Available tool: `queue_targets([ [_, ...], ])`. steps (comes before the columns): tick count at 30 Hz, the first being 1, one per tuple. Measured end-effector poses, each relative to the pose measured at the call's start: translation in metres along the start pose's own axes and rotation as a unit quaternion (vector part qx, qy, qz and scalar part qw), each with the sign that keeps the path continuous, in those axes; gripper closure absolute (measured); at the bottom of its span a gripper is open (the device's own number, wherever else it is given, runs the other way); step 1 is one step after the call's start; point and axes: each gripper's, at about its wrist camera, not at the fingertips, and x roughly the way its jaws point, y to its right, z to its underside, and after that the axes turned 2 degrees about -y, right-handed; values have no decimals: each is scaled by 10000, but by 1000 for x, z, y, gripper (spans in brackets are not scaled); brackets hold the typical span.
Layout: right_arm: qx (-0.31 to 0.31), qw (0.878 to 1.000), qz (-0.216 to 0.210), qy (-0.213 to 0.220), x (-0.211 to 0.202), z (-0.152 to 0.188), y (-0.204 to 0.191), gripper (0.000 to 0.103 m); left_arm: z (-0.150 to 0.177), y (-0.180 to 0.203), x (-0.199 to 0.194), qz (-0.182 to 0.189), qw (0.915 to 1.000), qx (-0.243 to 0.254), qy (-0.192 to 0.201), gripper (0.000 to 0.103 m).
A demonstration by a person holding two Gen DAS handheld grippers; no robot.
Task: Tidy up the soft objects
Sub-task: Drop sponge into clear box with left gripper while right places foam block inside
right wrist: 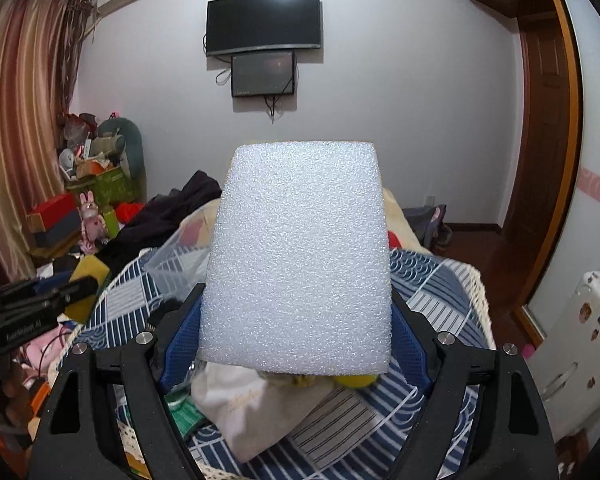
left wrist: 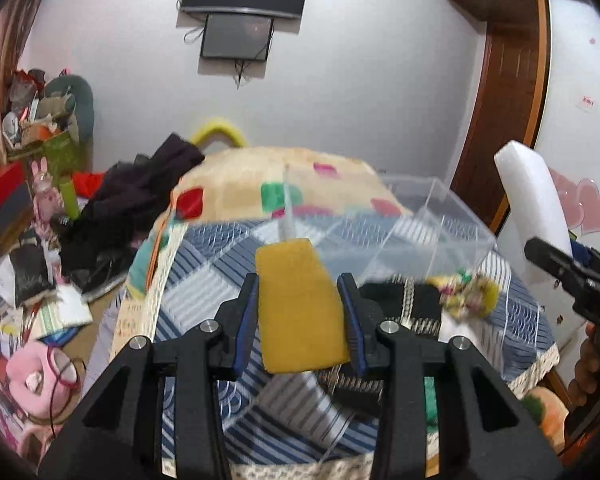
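My left gripper (left wrist: 300, 312) is shut on a yellow sponge (left wrist: 300, 304) and holds it above the blue patterned bedspread (left wrist: 204, 292), near a clear plastic box (left wrist: 432, 216). My right gripper (right wrist: 296, 332) is shut on a white foam block (right wrist: 300, 256), held upright over the bed. The foam block also shows at the right of the left wrist view (left wrist: 532, 204). The yellow sponge and left gripper show at the left of the right wrist view (right wrist: 86, 284). A black cloth (left wrist: 396, 304), a small yellow-green soft toy (left wrist: 468, 288) and a white cloth bag (right wrist: 240, 404) lie on the bed.
A folded cream blanket (left wrist: 268, 176) and dark clothes (left wrist: 140, 200) lie at the bed's far end. Cluttered boxes and toys (left wrist: 32, 200) fill the floor on the left. A wooden door (right wrist: 548, 132) and a white suitcase (right wrist: 576, 348) stand on the right.
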Motion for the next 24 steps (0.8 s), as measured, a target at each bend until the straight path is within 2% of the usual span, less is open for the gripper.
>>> queue_targets([
  [6,-75,9998,67,181,4,-16,0,22,-34,9,4,-70,9995,99,285,64],
  [10,-103,9998,17,178,19,-25,-1,22,-51,11,20,-113,9996,102,251,64],
  [17,-134,9999,4,67,46,-33,-4,22,-68,13,57,-99,9998,162,-22,64],
  [24,-276,9990,33,-340,80,-32,-7,22,-72,28,104,123,9976,377,-570,64],
])
